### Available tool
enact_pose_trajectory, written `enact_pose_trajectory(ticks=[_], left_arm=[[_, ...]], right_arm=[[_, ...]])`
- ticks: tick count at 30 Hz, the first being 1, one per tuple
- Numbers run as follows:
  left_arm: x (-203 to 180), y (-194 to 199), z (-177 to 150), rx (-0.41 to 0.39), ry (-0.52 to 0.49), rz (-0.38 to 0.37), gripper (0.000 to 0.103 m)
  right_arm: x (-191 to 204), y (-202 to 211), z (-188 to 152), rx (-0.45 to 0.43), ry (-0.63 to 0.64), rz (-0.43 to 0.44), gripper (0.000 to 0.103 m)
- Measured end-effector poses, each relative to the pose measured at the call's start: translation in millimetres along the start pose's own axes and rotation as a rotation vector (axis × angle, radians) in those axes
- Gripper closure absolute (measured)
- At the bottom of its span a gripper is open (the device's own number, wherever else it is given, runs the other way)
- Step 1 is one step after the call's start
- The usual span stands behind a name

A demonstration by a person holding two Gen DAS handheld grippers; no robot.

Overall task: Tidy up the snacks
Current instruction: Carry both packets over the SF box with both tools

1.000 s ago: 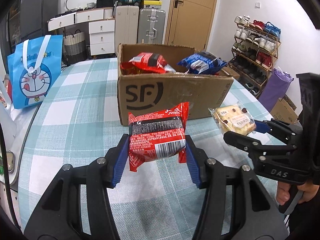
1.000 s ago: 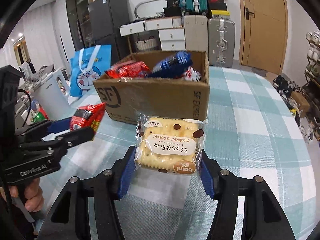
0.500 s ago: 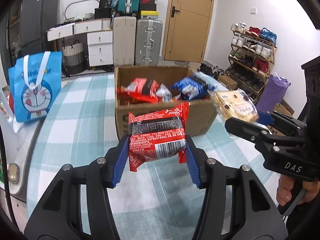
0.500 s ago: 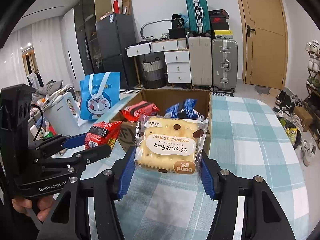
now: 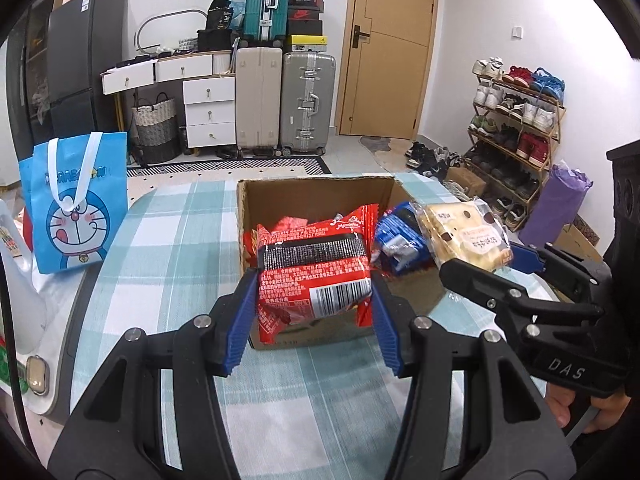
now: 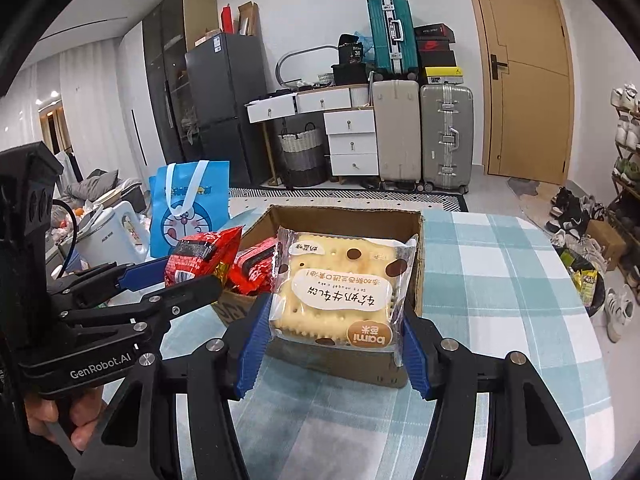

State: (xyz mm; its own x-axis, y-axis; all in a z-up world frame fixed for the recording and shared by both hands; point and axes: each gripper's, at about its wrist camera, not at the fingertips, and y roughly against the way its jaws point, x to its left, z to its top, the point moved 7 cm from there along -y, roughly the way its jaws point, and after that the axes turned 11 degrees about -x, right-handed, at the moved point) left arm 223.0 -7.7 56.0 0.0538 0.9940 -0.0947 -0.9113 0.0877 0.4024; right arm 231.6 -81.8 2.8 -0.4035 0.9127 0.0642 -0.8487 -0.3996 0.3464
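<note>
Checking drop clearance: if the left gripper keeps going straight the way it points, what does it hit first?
Likely the cardboard box: its near wall sits right behind the red snack pack clamped in the left gripper. Depth is unclear; held high enough, it could clear the rim and meet the snacks inside.

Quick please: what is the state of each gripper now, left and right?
Left gripper: closed on the red snack packet, above the cardboard box.
Right gripper: closed on the nougat cracker packet.
</note>
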Motion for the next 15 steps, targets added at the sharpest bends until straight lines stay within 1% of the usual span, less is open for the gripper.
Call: enact_pose_trajectory(ticks=[4,15], left_arm=[[3,-19,3,0.015,-0.01,0.017,0.053],[15,-74,3,0.046,-0.006,0.027,0.053]], right_arm=[[-5,-18,3,0.004,-0.01,-0.014,0.044],[-24,-57,7,0.026,-0.023,-0.05,0.043]])
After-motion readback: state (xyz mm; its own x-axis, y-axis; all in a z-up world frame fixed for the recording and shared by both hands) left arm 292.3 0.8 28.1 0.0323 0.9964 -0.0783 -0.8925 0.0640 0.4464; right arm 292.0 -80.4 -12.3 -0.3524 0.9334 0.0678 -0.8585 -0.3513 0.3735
